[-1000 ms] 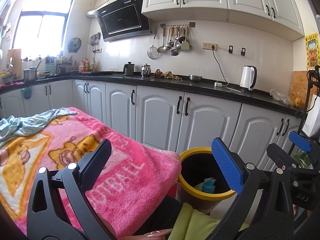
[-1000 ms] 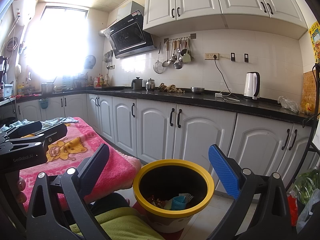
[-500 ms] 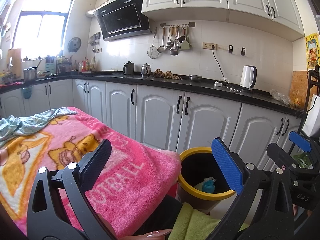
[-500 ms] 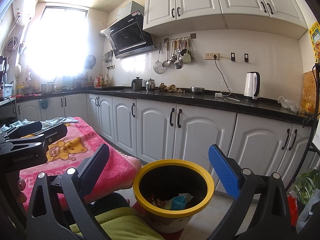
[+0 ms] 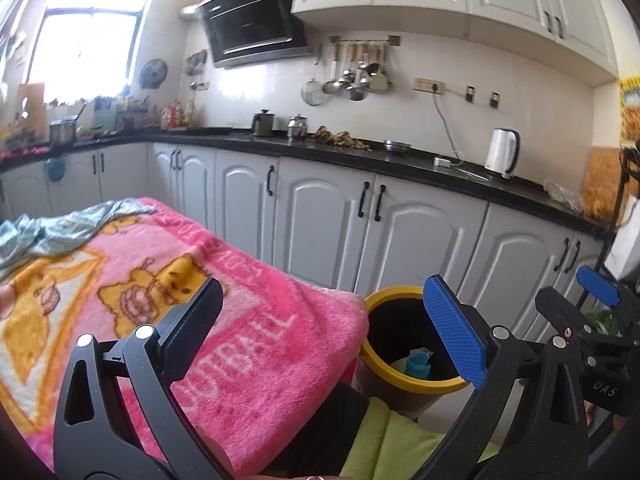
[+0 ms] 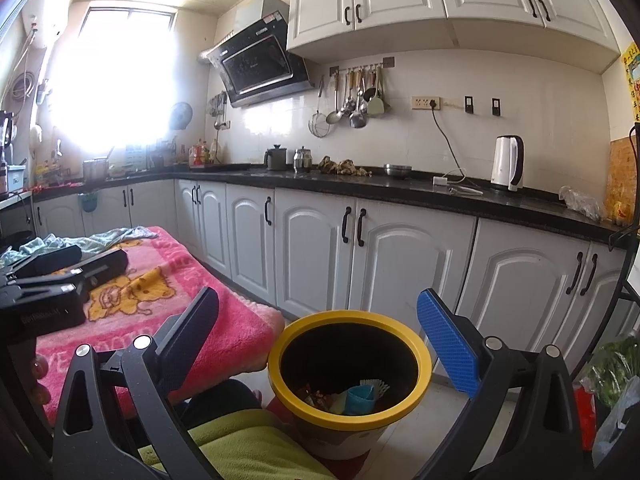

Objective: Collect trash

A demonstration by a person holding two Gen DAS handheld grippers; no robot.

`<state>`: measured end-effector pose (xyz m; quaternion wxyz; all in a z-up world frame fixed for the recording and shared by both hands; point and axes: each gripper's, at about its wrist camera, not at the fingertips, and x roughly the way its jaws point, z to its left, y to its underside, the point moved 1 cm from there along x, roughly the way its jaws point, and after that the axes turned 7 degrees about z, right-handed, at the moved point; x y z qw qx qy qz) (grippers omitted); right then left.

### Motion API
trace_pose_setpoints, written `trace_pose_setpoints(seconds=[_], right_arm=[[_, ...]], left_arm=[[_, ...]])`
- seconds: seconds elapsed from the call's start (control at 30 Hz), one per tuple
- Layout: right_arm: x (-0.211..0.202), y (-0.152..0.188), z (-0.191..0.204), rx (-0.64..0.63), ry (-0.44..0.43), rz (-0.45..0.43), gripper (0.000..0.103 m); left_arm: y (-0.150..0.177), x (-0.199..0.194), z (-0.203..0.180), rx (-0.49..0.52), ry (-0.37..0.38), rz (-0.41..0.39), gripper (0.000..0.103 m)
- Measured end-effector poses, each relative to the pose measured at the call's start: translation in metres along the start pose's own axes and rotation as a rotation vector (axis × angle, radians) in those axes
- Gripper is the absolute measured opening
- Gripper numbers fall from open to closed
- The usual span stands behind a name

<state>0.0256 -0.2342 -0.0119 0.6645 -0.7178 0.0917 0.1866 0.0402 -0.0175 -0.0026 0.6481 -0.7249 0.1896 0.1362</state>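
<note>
One yellow-rimmed bin (image 6: 349, 380), low and centre in the right wrist frame, standing on pale floor just beside the corner of a table draped in a pink blanket (image 6: 168, 304). Inside, at the bottom: a blue cup-like piece (image 6: 359, 399), a white pleated paper case (image 6: 375, 385) touching it, and some reddish-brown scraps (image 6: 316, 396) to the left, too small to identify. Same bin (image 5: 404, 340) lower right of centre in the left wrist frame, partly hidden behind a blue finger pad.

Right gripper (image 6: 316, 340) spread wide above the bin, one black finger at lower left and one blue-padded finger at lower right, gripping nothing. Left gripper (image 5: 320, 324) equally wide apart over the blanket's edge, empty too; also seen (image 6: 68, 268) at the left edge of the right wrist frame, over the blanket.

Crumpled pale green cloth (image 5: 56, 228) lying at the far end of the blanket, left edge of frame. Lime-green fabric (image 6: 248, 448) along the bottom centre, below the bin.

Behind, across mid-frame, a run of white cabinets (image 6: 320, 256) under a black countertop (image 6: 400, 192); white kettle (image 6: 507, 162) standing on it toward the right. Range hood (image 6: 260, 68) upper centre, hanging utensils (image 6: 354, 98) just right of it, bright window (image 6: 116, 80) upper left.
</note>
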Motion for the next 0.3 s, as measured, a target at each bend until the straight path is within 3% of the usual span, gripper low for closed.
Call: trace_pose_setpoints(seconds=[0.13, 0.17, 0.27, 0.3], right_arm=[[0.019, -0.018, 0.04, -0.097, -0.129, 0.042, 0.097], [0.03, -0.027, 0.062, -0.12, -0.204, 0.074, 0.097], [0.066, -0.046, 0.157, -0.214, -0.447, 0.196, 0.097], [0.074, -0.048, 0.191, -0.25, -0.525, 0.228, 0.097]], left_arm=[[-0.007, -0.01, 0.054, -0.12, -0.087, 0.034, 0.092], [-0.008, -0.015, 0.075, -0.16, -0.115, 0.051, 0.092], [-0.006, -0.041, 0.169, -0.323, -0.323, 0.067, 0.092], [-0.001, -0.056, 0.212, -0.386, -0.431, 0.076, 0.092]])
